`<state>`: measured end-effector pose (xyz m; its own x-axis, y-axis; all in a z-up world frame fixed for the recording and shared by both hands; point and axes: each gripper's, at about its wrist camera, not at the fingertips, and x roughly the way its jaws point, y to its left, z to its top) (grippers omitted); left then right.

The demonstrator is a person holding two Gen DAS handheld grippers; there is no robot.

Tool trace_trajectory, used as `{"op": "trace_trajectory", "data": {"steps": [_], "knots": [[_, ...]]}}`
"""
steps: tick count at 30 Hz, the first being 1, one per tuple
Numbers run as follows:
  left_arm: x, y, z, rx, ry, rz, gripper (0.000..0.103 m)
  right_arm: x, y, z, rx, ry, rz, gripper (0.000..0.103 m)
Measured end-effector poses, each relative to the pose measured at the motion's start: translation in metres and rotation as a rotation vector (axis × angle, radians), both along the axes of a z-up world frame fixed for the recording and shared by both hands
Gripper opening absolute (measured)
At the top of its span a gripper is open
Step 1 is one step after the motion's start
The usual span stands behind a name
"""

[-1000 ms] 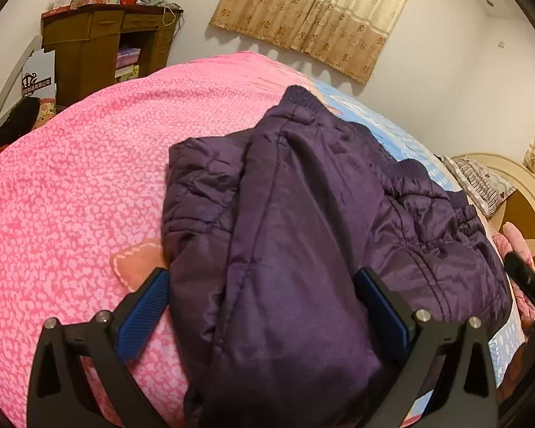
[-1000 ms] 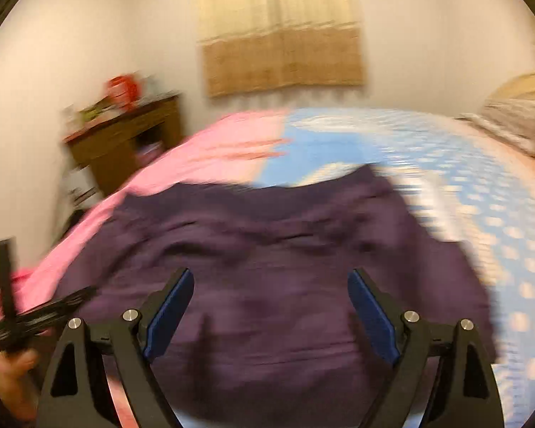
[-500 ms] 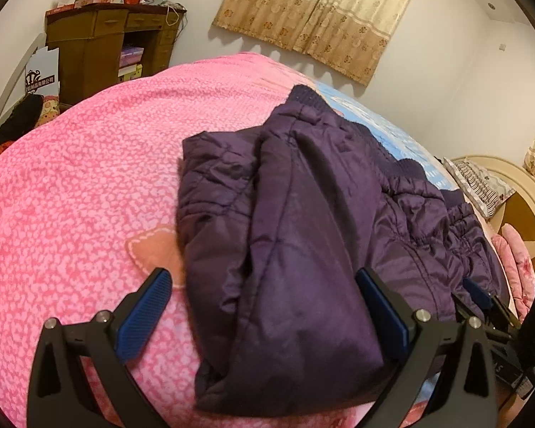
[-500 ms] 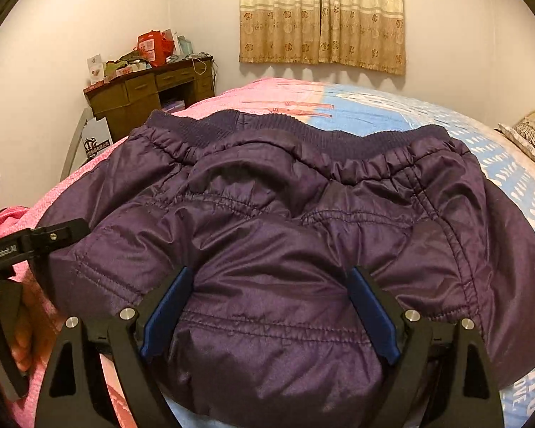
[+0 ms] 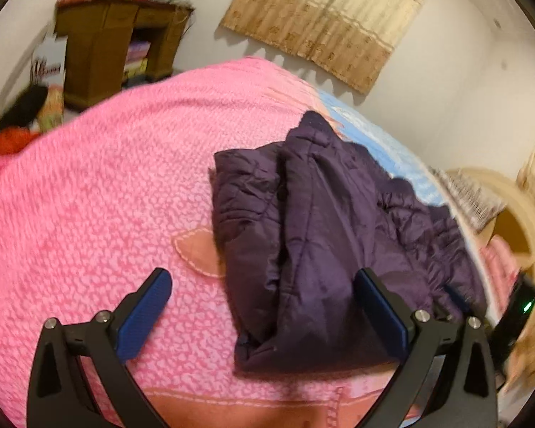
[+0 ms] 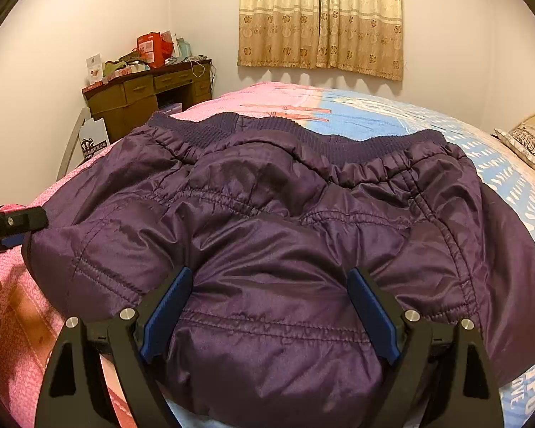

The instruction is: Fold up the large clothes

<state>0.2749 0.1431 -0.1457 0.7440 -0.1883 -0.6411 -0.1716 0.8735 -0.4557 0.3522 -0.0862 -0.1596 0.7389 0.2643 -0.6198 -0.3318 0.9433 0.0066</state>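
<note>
Already the purple padded jacket lies on the bedspread as a compact bundle, sleeves tucked under and its ribbed hem at the far edge, so the folding looks nearly done; perhaps a last flattening is left. Both the left gripper and right gripper are spread wide, holding nothing.

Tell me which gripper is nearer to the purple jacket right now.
Right. The right gripper is pushed against the jacket, open fingers straddling a bulge of it. The left gripper is open, just off the jacket's edge over the pink bedspread.
</note>
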Motion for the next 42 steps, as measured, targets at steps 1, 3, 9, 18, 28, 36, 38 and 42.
{"op": "trace_trajectory", "data": {"steps": [1, 3, 9, 18, 28, 36, 38, 42], "knots": [[0.001, 0.002, -0.003, -0.032, 0.008, 0.002, 0.103, 0.0, 0.0, 0.001, 0.0, -0.001, -0.001, 0.088], [0.003, 0.005, -0.012, -0.115, 0.032, 0.002, 0.103, -0.001, -0.001, 0.001, 0.002, -0.001, 0.0, 0.088], [0.002, 0.016, -0.022, -0.307, 0.009, 0.016, 0.103, 0.0, -0.001, 0.0, 0.004, -0.002, 0.0, 0.088], [0.008, 0.019, -0.024, -0.469, -0.024, -0.017, 0.103, -0.003, -0.002, 0.005, 0.018, -0.013, 0.0, 0.088], [0.036, 0.013, -0.025, -0.429, -0.026, -0.043, 0.07, -0.004, -0.004, 0.007, 0.031, -0.017, 0.001, 0.088], [0.02, 0.021, -0.019, -0.489, -0.102, -0.122, 0.027, -0.016, -0.024, 0.031, 0.108, -0.051, -0.027, 0.089], [0.015, 0.022, -0.016, -0.484, -0.112, -0.135, 0.026, -0.022, -0.037, 0.044, 0.156, -0.092, -0.08, 0.089], [0.019, 0.019, -0.007, -0.511, -0.151, -0.148, 0.025, -0.012, -0.036, 0.056, 0.077, -0.076, -0.14, 0.09]]}}
